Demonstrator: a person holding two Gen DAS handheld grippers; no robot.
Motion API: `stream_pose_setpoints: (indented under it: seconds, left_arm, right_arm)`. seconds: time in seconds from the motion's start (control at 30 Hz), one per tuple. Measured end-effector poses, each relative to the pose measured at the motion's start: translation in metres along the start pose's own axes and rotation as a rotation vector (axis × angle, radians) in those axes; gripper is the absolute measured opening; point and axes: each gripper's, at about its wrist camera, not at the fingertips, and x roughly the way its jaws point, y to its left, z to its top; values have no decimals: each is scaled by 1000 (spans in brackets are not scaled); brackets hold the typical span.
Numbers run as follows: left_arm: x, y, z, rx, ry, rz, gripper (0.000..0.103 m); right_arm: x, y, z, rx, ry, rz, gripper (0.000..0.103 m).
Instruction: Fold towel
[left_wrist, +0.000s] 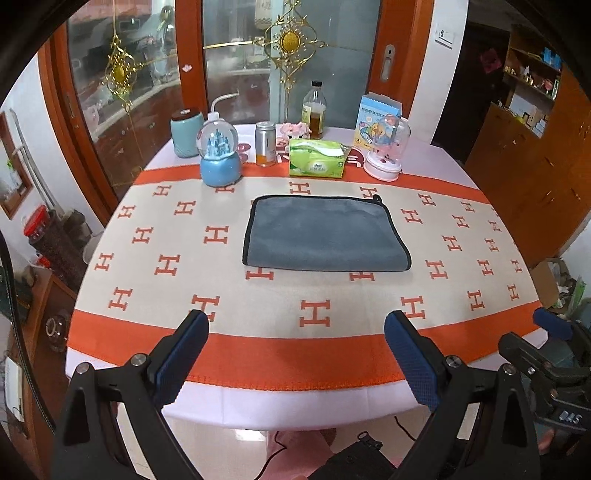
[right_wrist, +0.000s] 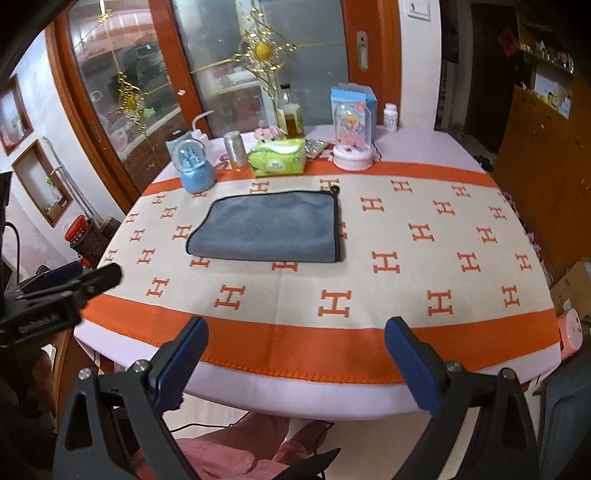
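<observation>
Mid-bench, on the H-patterned orange and cream cloth (left_wrist: 166, 295), grey towel (left_wrist: 325, 236) lies flat, already folded in half, black piping on its edges, hanging loop at far right corner. Behind it: green tissue pack (left_wrist: 317, 157), blue snow globe (left_wrist: 219, 155), can (left_wrist: 265, 144), oil bottle (left_wrist: 314, 110), pink dome ornament (left_wrist: 386, 151). Left tongs (left_wrist: 297, 354) spread wide, holding nothing, at near bench edge. Right tongs (right_wrist: 297, 356) likewise spread and holding nothing, well short of towel

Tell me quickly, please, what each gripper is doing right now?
Left gripper: open, holding nothing, short of the grey towel.
Right gripper: open, holding nothing, also short of the towel.
</observation>
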Motion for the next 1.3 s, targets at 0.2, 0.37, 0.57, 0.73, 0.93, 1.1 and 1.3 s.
stream_pose_setpoints:
  seconds: [0.2,0.37,0.57,0.73,0.93,1.1,1.3]
  left_arm:
    - [-13,-18,-7,11,-23,23,96]
    - [-19,-30,-16,35,-28,40,96]
    - [-25,-34,-19,31,-59,78,96]
    - [-30,-30,-23,9,-82,115,96]
    - [-32,-27,-24,-14,-89,125,96]
    - [-34,-28,-24,-10,-102,131,102]
    - [-37,-26,-24,-20,-113,133,102]
  right_arm:
    - [-13,3,-2,22,-32,-45,97]
    - [-19,0,-9,74,-46,-61,97]
    - [-22,-2,-13,90,-56,-60,97]
    - [-22,-2,-14,86,-58,-52,97]
    - [-21,0,-16,78,-61,-34,97]
    - [-20,2,-14,71,-61,-29,103]
    - [-20,2,-15,69,-63,-29,103]
